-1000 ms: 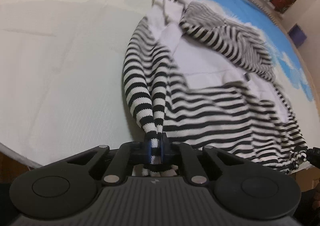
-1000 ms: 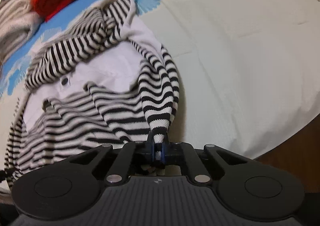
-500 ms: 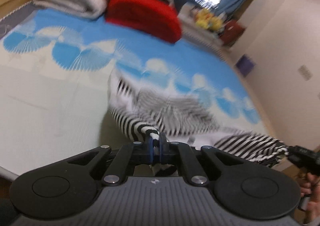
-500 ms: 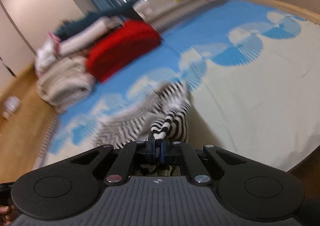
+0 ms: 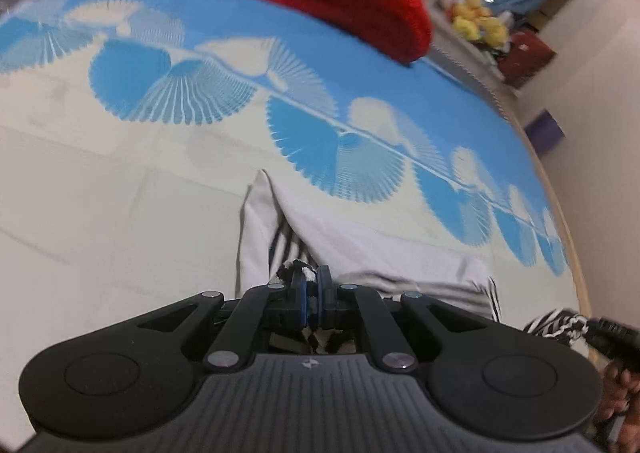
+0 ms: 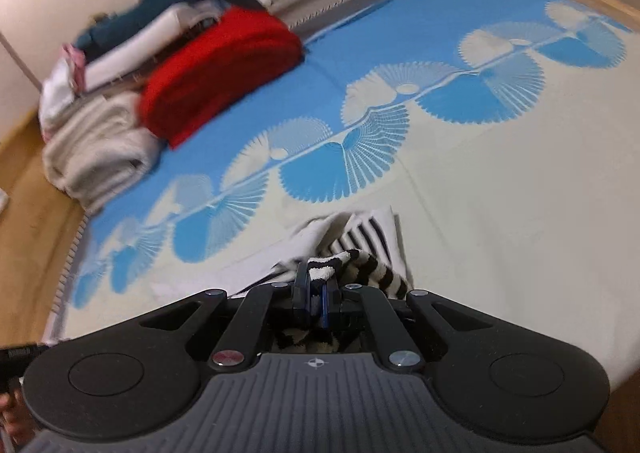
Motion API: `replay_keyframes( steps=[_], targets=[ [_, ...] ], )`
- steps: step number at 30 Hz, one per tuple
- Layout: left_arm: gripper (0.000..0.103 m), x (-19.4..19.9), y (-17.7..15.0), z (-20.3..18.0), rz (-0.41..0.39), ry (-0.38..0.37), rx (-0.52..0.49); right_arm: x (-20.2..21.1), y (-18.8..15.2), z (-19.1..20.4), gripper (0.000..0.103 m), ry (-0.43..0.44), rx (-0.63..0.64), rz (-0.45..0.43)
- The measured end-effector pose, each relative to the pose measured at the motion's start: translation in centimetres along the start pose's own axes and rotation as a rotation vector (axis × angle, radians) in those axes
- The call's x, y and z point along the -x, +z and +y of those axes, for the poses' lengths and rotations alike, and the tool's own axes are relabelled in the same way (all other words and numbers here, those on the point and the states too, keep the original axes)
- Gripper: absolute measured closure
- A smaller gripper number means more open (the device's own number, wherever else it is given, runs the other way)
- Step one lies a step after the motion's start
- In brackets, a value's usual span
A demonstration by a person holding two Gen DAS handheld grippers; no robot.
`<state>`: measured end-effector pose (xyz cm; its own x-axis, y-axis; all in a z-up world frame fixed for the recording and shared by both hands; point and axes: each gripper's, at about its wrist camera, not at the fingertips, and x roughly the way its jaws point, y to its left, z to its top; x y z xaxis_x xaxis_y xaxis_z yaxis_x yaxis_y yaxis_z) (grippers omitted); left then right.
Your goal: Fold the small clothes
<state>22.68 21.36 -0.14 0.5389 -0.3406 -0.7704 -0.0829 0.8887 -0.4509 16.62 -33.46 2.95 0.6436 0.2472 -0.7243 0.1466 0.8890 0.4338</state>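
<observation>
1. A small black-and-white striped garment (image 5: 360, 249) with plain white panels hangs bunched from both tongs over a blue-and-cream fan-patterned mat (image 5: 200, 93). In the left wrist view it fills the lower middle of the frame, a white flap rising to a point and stripes showing in the fold beneath.
2. The left tongs (image 5: 313, 285) are clamped together on a striped knit edge of the garment. The right tongs (image 6: 316, 285) are likewise clamped on a striped cuff, which pokes up between the pads in the lower middle of the right wrist view.
3. At the lower right edge of the left wrist view, the other tool's tip pinches another striped corner, with a hand (image 5: 620, 397) partly in view below it.
4. A second ago the garment lay spread open on the mat, stripes and white front filling both views. Now it is gathered close to the tongs, only a little of it is visible, and both views take in the far end of the mat and the room beyond.
5. A folded red blanket (image 6: 224, 73) sits at the upper left of the right wrist view, beside a grey-white folded stack (image 6: 96, 149). Yellow soft toys (image 5: 478, 19) rest at the upper right of the left wrist view.
6. Each tool's black body blocks the bottom of its own view, hiding the rest of the garment.
</observation>
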Motion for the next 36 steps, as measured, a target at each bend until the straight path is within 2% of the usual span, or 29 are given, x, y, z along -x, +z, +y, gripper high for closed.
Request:
replay_keyframes(
  steps=[3, 4, 5, 6, 7, 8, 9, 11, 13, 15, 16, 17, 18, 19, 21, 24, 28, 29, 30, 31, 32, 33, 34, 35, 36],
  targets=[
    [0.095, -3.9, 1.2, 2.8, 0.038, -0.029, 0.140, -5.5, 2.0, -1.1, 0.096, -0.042, -0.017, 0.056],
    [0.087, -4.7, 0.9, 3.6, 0.061, -0.044, 0.207, -6.7, 2.1, -1.5, 0.092, -0.062, -0.035, 0.062],
    [0.084, -5.0, 0.8, 4.1, 0.086, -0.049, 0.261, -7.7, 2.1, -2.0, 0.088, -0.079, -0.068, 0.061],
    [0.081, -4.9, 0.8, 4.1, 0.083, -0.065, 0.264, -8.3, 1.9, -2.5, 0.087, -0.086, -0.095, 0.055],
    [0.068, -4.6, 1.0, 3.8, 0.063, -0.079, 0.245, -8.7, 1.7, -3.0, 0.087, -0.092, -0.112, 0.060],
    [0.062, -4.0, 1.0, 3.2, 0.041, -0.088, 0.208, -8.9, 1.8, -3.2, 0.087, -0.105, -0.126, 0.078],
    [0.052, -3.6, 1.0, 2.4, 0.030, -0.099, 0.167, -8.6, 1.9, -3.3, 0.087, -0.097, -0.136, 0.060],
    [0.051, -3.2, 0.5, 1.2, 0.032, -0.131, 0.076, -7.3, 2.1, -3.2, 0.087, -0.073, -0.138, 0.005],
    [0.051, -3.4, -0.5, 0.0, 0.076, -0.130, -0.010, -6.7, 2.1, -3.0, 0.087, -0.038, -0.128, -0.016],
    [0.049, -3.8, -1.6, -1.2, 0.119, -0.110, -0.092, -6.4, 1.4, -2.5, 0.085, 0.003, -0.099, 0.017],
    [0.048, -4.1, -2.2, -1.8, 0.137, -0.092, -0.136, -6.5, 0.9, -2.1, 0.079, 0.024, -0.077, 0.048],
    [0.048, -4.4, -2.7, -2.3, 0.146, -0.064, -0.176, -6.7, 0.3, -1.5, 0.074, 0.050, -0.046, 0.092],
    [0.048, -4.6, -3.2, -2.6, 0.152, -0.045, -0.202, -6.9, -0.3, -0.9, 0.059, 0.074, -0.012, 0.138],
    [0.048, -4.8, -3.7, -2.8, 0.160, -0.040, -0.218, -7.2, -1.1, -0.1, 0.050, 0.095, 0.027, 0.186],
    [0.048, -5.4, -4.1, -3.4, 0.175, -0.036, -0.250, -7.8, -2.6, 1.3, 0.049, 0.110, 0.114, 0.253],
    [0.048, -6.3, -4.5, -4.2, 0.161, -0.004, -0.289, -9.1, -4.5, 2.8, 0.049, 0.085, 0.215, 0.331],
    [0.049, -8.5, -4.7, -4.6, 0.168, 0.045, -0.303, -10.8, -5.5, 4.0, 0.050, 0.054, 0.278, 0.369],
    [0.052, -9.0, -4.7, -4.8, 0.161, 0.068, -0.316, -11.3, -5.8, 4.3, 0.050, 0.043, 0.295, 0.371],
    [0.063, -9.1, -4.6, -5.0, 0.147, 0.084, -0.323, -11.7, -6.1, 4.4, 0.050, 0.036, 0.310, 0.368],
    [0.075, -9.2, -4.3, -5.3, 0.127, 0.091, -0.330, -12.0, -6.3, 4.7, 0.051, 0.031, 0.327, 0.360],
    [0.080, -9.3, -4.0, -5.4, 0.114, 0.082, -0.331, -12.2, -6.5, 4.9, 0.053, 0.029, 0.345, 0.352],
    [0.089, -9.3, -3.7, -5.6, 0.107, 0.076, -0.329, -12.3, -6.5, 5.0, 0.060, 0.029, 0.362, 0.346],
    [0.095, -9.4, -3.4, -5.7, 0.096, 0.072, -0.326, -12.5, -6.3, 5.1, 0.073, 0.025, 0.376, 0.337],
    [0.096, -9.4, -2.9, -5.7, 0.081, 0.069, -0.322, -12.7, -6.0, 5.2, 0.080, 0.021, 0.380, 0.324],
    [0.098, -9.3, -2.4, -5.8, 0.054, 0.065, -0.315, -12.5, -5.7, 5.2, 0.094, 0.029, 0.371, 0.308]
  ],
)
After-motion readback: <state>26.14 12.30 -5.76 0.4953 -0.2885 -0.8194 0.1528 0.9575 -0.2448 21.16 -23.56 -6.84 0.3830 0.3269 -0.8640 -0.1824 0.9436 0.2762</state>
